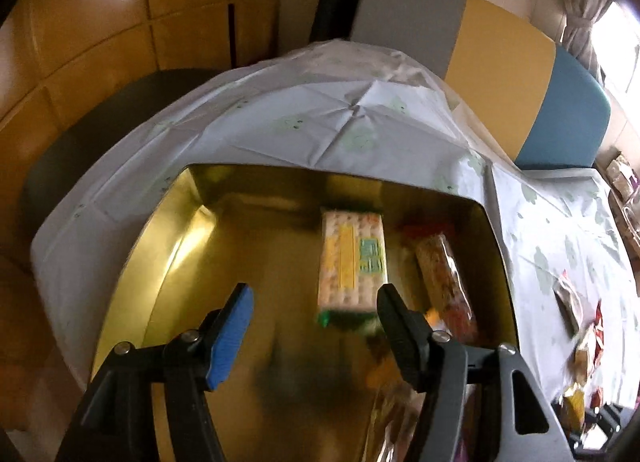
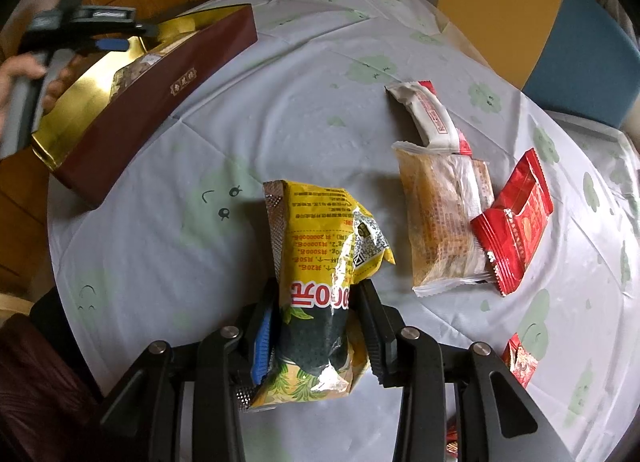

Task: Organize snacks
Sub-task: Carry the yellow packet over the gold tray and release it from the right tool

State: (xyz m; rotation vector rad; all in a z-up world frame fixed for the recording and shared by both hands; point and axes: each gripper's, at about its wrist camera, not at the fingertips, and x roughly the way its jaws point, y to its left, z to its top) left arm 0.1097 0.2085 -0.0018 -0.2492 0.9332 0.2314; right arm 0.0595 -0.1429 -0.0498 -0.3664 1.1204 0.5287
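My left gripper (image 1: 314,302) hangs with its jaws spread wide and nothing between them, angled downward. In the right wrist view I see my bare left hand (image 2: 24,79) wrapped around its handle. My right gripper (image 2: 316,298) is clamped, both fingers pressing inward on what it holds.

Two downward wrist views, shared box (image 1: 168,221)

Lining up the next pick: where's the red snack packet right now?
In the right wrist view, the red snack packet lies on the tablecloth at far right, overlapping the clear-wrapped pastry, right of the yellow bag in the right gripper.
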